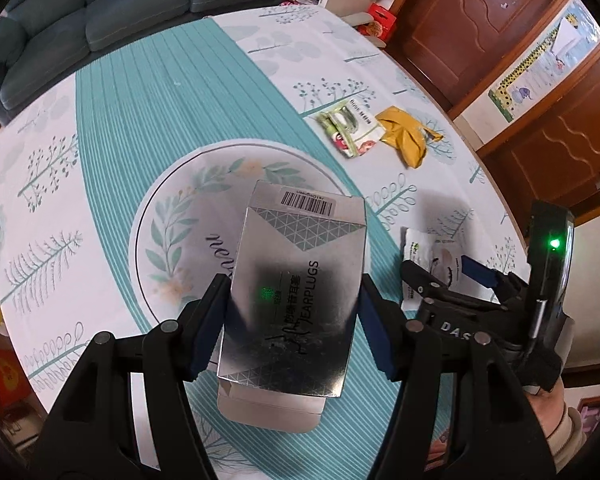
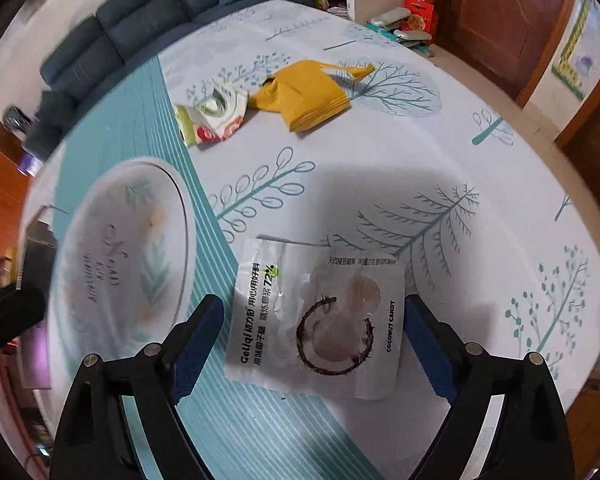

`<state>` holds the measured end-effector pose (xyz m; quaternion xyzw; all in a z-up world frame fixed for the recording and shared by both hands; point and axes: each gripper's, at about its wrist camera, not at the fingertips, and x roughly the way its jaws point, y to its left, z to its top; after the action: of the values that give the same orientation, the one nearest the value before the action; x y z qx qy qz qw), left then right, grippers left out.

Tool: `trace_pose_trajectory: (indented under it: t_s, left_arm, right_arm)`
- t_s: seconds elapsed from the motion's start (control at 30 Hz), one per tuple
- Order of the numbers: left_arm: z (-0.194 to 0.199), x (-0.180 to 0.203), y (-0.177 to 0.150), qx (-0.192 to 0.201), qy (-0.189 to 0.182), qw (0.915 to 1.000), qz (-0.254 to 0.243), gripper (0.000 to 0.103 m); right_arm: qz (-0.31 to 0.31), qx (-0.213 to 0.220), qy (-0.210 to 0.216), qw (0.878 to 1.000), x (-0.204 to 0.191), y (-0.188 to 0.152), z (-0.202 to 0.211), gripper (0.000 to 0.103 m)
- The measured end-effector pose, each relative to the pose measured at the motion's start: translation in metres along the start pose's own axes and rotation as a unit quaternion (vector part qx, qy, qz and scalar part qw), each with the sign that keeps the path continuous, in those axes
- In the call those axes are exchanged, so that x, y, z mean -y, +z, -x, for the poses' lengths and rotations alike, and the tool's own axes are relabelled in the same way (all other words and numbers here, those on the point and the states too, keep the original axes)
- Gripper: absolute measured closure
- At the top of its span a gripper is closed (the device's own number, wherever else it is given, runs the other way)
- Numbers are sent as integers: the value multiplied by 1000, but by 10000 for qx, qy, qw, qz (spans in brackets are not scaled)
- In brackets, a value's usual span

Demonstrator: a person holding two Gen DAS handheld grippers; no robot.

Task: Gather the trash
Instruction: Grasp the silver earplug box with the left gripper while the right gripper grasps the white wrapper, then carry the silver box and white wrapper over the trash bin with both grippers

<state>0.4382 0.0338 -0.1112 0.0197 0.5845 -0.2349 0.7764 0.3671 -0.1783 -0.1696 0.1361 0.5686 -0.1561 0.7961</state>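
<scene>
I have the left gripper (image 1: 292, 320) clamped on the silver earplugs box (image 1: 296, 280), held over the floral plate (image 1: 172, 216) for dropping. My right gripper (image 2: 314, 344) stands wide, straddling the coconut candy wrapper (image 2: 320, 320) flat on the tablecloth (image 2: 460, 152), nothing pinched yet.

Your left gripper (image 1: 292, 312) points steeply down, jaws clamped on the flanks of the earplug box (image 1: 296, 292), pads pressing both sides; your right gripper (image 2: 314, 344) also tilts steeply down, jaws spread wide, nothing gripped; your right hand (image 1: 556, 404) shows at the left view's edge, wrapped around its handle.
</scene>
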Motion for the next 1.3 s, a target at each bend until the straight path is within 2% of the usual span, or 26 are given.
trace_pose_trajectory:
  t_s: [0.1,0.23,0.33,0.4,0.47,0.5,0.57,0.63,0.77,1.0,1.17,1.3]
  left_arm:
    - [-5,-6,-5,-74,-31,9999,65,43]
    - [-8,-11,-11,-144,-39,9999,78,43]
    - [-7,-13,-14,-164,-41,9998,68,43]
    - [-6,-13,-16,-161,-35,9999,36,43]
    - [-4,-11,-18,-171,-44,9998,6,43]
    - [-3,-10,-19,-176,-48,9998,-8,43]
    - [-2,-5,-22,-187,-59,9998,-66,43]
    - [0,0,-26,-211,-70,9997,-126,43]
    - [3,15,-36,-277,-81,9991,-311,43]
    - [24,55,-64,-290,-244,9963,-771,43]
    - [43,102,-95,-299,-590,9914,-1132,43]
    - [46,142,-126,-371,-953,9864,-1287,43]
  right_arm:
    - [166,-21,-209,9996,-7,-2,-2,12]
    - [187,-24,-189,9996,-7,-3,-3,13]
    - [210,-17,-162,9996,-3,-4,-2,19]
    - [205,9,-186,9996,0,-6,3,28]
    - [132,39,-191,9997,8,-7,9,45]
    - [113,53,-192,9997,12,-8,11,49]
    - [59,106,-202,9997,24,-9,16,74]
    - [-67,140,-46,9999,37,-11,19,91]
    - [-466,208,426,9978,65,-24,29,91]
    - [-920,534,1367,9849,110,-79,80,91]
    - [-997,728,1613,9792,137,-136,123,91]
    - [-1134,818,1651,9763,165,-184,147,91]
